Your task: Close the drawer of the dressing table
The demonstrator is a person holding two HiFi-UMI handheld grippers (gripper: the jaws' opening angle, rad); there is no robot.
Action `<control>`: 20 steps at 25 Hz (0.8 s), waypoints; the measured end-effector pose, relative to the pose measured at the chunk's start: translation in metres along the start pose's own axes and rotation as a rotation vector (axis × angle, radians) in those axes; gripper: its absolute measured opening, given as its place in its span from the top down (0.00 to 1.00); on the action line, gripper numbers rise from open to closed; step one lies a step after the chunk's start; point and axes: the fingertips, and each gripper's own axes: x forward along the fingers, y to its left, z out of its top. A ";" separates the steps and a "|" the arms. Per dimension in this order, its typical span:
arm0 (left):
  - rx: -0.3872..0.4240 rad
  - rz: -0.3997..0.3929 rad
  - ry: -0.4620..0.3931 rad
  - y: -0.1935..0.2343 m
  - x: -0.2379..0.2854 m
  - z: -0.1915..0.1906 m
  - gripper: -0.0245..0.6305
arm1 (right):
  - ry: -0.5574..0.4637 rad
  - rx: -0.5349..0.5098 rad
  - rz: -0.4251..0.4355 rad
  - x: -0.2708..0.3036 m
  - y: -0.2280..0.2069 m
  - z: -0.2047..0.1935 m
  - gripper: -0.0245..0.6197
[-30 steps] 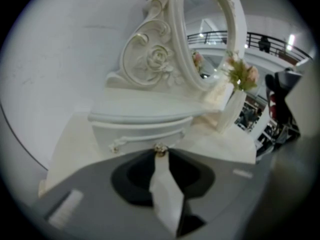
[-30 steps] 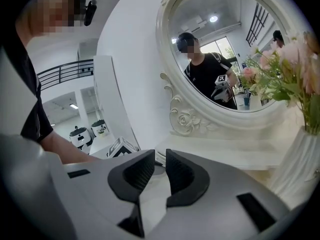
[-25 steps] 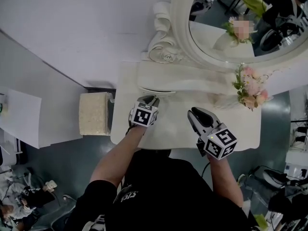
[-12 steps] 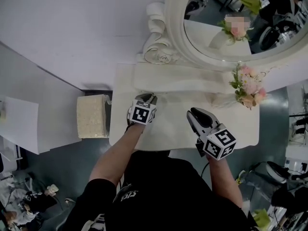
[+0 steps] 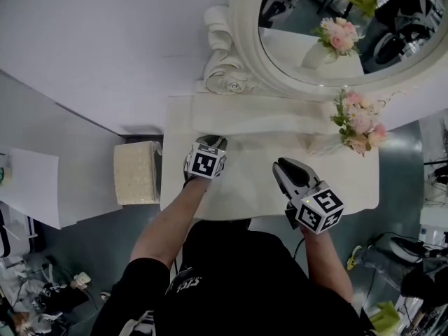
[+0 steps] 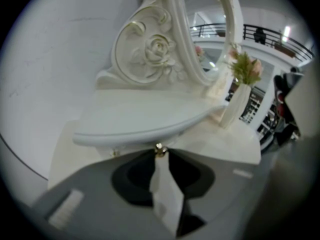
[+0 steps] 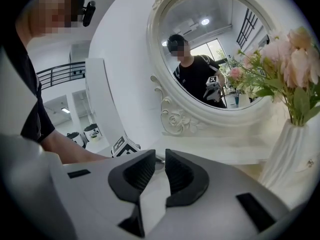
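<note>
My left gripper (image 5: 215, 143) pinched the brass knob (image 6: 160, 149) to steer the drawer (image 6: 132, 146) home under the mirror ledge at the dressing table's (image 5: 259, 201) back edge. My right gripper (image 5: 283, 165) hung spare near the front edge, fingers narrow, holding nothing.

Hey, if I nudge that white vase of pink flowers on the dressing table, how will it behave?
The vase looks tall and slim under a wide bunch of flowers, so it is probably top-heavy and would tip rather than slide. Its fluted white body looks like ceramic: likely stiff, smooth and breakable.
</note>
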 end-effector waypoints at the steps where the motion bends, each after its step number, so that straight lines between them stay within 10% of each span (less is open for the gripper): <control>1: -0.001 0.004 -0.001 0.000 0.000 -0.001 0.82 | -0.001 0.002 -0.003 -0.002 -0.001 -0.001 0.88; 20: 0.037 0.147 -0.174 -0.037 -0.102 0.028 0.84 | -0.154 -0.034 0.060 -0.073 0.008 0.013 0.93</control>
